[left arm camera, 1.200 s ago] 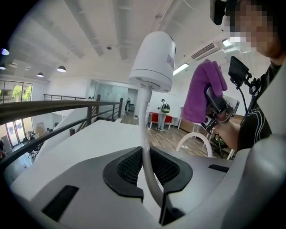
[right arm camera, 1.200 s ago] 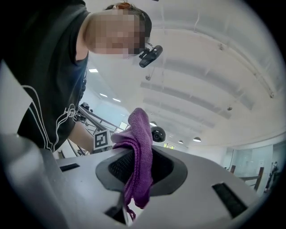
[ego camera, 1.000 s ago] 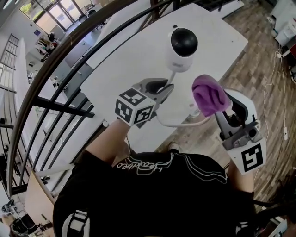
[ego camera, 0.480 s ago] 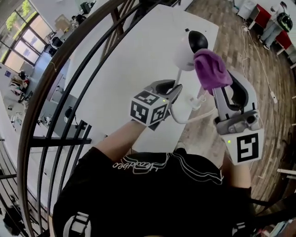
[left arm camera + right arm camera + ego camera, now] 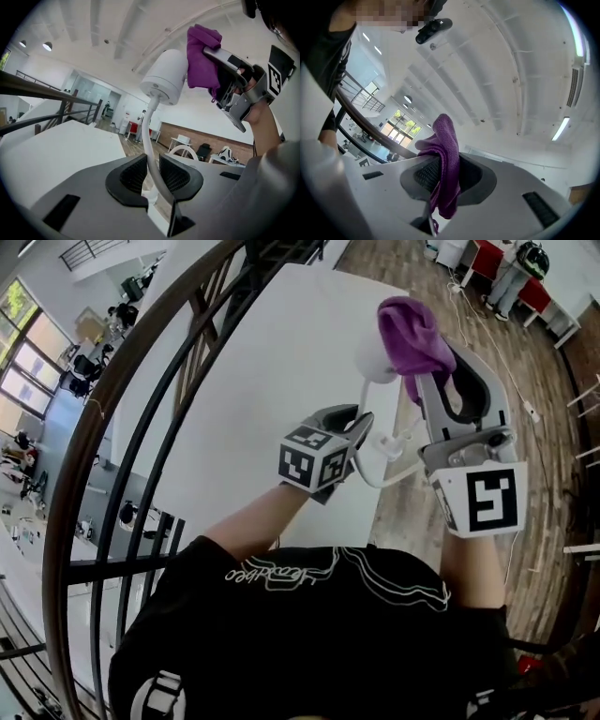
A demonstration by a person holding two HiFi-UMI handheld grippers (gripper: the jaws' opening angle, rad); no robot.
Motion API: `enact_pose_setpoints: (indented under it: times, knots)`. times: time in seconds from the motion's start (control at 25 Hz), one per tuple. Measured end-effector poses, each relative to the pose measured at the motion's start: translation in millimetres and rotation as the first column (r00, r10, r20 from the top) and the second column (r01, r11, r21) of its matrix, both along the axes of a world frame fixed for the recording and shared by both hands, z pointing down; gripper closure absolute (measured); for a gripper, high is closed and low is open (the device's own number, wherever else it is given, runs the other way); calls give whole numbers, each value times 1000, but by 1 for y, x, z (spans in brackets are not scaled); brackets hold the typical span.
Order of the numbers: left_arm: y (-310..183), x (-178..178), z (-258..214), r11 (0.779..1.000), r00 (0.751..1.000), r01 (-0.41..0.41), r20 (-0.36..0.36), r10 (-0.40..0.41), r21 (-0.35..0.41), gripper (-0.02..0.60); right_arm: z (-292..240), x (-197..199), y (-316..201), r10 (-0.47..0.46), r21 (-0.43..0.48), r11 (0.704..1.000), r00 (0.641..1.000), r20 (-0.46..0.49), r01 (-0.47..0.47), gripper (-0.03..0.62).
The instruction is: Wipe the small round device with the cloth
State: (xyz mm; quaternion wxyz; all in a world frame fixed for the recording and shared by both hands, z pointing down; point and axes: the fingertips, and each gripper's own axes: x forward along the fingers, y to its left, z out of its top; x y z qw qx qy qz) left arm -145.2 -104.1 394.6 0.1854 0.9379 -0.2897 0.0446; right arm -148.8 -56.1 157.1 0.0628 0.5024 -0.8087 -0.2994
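1. Nearest the camera on the head is the person's black shirt (image 5: 309, 634), with both forearms reaching forward from it.
2. The left hand-held gripper (image 5: 354, 425) sits at the thin white stalk (image 5: 150, 136) of the small round device (image 5: 371, 362), as it did a second ago. Its jaws are opening. The stalk stands between the pads, which lie close on either side without clearly pressing it.
3. The right hand-held gripper (image 5: 427, 381) is clamped on the purple cloth (image 5: 411, 334). A fold of it is pinched between the pads and a bunch pokes out past the jaw tips.
4. A second ago the cloth was held to the right of the device, apart from it, and the device's dark domed face showed. Now the right hand-held gripper has come up and forward and the cloth lies against the device's head. It hides the dark face, and only a white side shows.
5. A white cable (image 5: 375, 476) curves below the stalk, between the two hand-held grippers.
6. The device stands at the right edge of the white worktop (image 5: 262, 371).
7. A dark curved railing (image 5: 122, 427) runs left of the worktop, and wooden floor (image 5: 553, 456) lies to the right.
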Motion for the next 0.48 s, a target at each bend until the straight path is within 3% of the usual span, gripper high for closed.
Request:
enact_pose_setpoints:
  times: [0.32,0.48]
  knots:
    - [4,16,3,999,999,-40,-21,40,-6,497,8,-1,-9,84,1,996,994,-65,-84,528]
    - [8,23,0,999,998,-51,-32,51,-9,497,15,-6,-9,81,-15,996,992,-99,-83,528]
